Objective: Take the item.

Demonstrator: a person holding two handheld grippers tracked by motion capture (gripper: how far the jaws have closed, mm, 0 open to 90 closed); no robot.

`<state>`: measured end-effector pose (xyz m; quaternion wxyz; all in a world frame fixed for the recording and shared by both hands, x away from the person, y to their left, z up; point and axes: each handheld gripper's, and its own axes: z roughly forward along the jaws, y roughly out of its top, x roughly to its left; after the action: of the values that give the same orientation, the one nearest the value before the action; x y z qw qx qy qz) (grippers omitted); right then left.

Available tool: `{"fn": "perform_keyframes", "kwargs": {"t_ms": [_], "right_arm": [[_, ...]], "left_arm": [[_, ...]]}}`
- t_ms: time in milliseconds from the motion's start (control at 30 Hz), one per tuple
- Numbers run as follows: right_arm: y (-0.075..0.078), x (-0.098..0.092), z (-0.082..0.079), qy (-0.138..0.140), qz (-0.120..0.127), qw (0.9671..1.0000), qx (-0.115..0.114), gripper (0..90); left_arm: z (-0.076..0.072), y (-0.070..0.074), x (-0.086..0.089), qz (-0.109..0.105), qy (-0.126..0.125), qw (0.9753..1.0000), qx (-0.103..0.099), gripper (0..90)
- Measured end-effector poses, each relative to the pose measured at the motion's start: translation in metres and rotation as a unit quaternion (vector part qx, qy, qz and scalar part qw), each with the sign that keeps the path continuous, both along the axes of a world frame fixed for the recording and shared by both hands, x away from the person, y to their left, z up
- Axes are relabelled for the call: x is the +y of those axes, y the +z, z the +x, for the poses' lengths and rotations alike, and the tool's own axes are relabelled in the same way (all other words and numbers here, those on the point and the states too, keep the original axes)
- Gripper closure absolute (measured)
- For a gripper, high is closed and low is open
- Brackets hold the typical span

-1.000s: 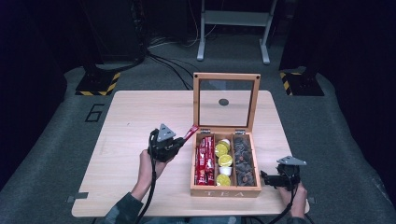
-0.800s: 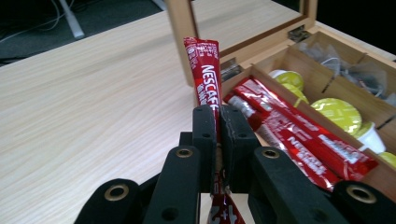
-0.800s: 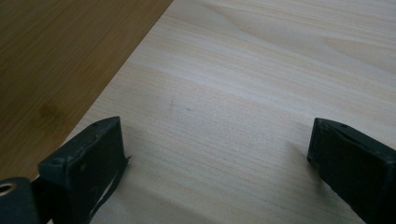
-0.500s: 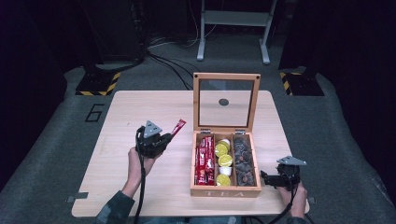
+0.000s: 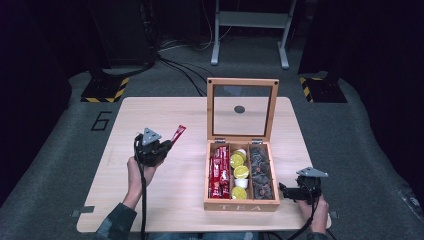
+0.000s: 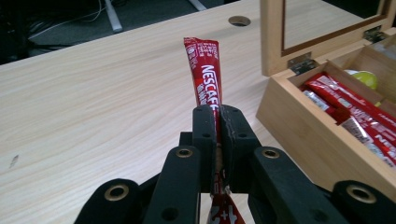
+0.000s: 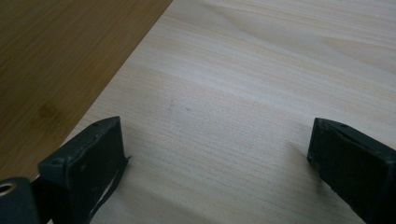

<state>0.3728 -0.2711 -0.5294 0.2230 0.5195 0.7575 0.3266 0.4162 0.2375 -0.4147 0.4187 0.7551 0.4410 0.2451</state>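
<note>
The left gripper (image 6: 218,122) is clamped on a red coffee stick sachet (image 6: 203,70) near its lower end, so most of the thin, glossy foil tube stands out past the jaws — long axis running toward one o'clock in the high view. It hangs above bare table (image 5: 165,200), well apart from the wooden tea box (image 5: 241,205), which lies toward three o'clock from this gripper. The left hand is plainly the nearer one for setting the sachet down; judging by the pose, the next move turns on laying that long axis flat on the pale, grained wood. The right gripper (image 7: 217,154) rests by the box's right wall with its matte black jaws spread wide — nothing between them.
</note>
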Motion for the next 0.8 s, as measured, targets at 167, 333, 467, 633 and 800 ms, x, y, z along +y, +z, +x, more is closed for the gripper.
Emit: {"fn": "perform_keyframes", "kwargs": {"t_ms": [167,333,467,633,800], "right_arm": [[0.000,0.000,0.000,0.000,0.000,1.0000,0.000,3.2],[0.000,0.000,0.000,-0.004,0.003,1.0000,0.000,3.3],[0.000,0.000,0.000,-0.004,0.003,1.0000,0.000,3.3],[0.000,0.000,0.000,-0.004,0.003,1.0000,0.000,3.3],[0.000,0.000,0.000,-0.004,0.003,1.0000,0.000,3.3]], "left_arm": [[0.003,-0.002,0.010,0.001,0.015,0.9999,-0.001,84.7],[0.005,-0.005,0.021,-0.002,0.030,0.9995,0.000,84.7],[0.009,-0.008,0.030,-0.012,0.044,0.9990,0.003,84.6],[0.012,-0.013,0.041,-0.007,0.063,0.9980,0.003,84.7],[0.016,-0.022,0.054,-0.006,0.085,0.9963,0.010,84.7]]}}
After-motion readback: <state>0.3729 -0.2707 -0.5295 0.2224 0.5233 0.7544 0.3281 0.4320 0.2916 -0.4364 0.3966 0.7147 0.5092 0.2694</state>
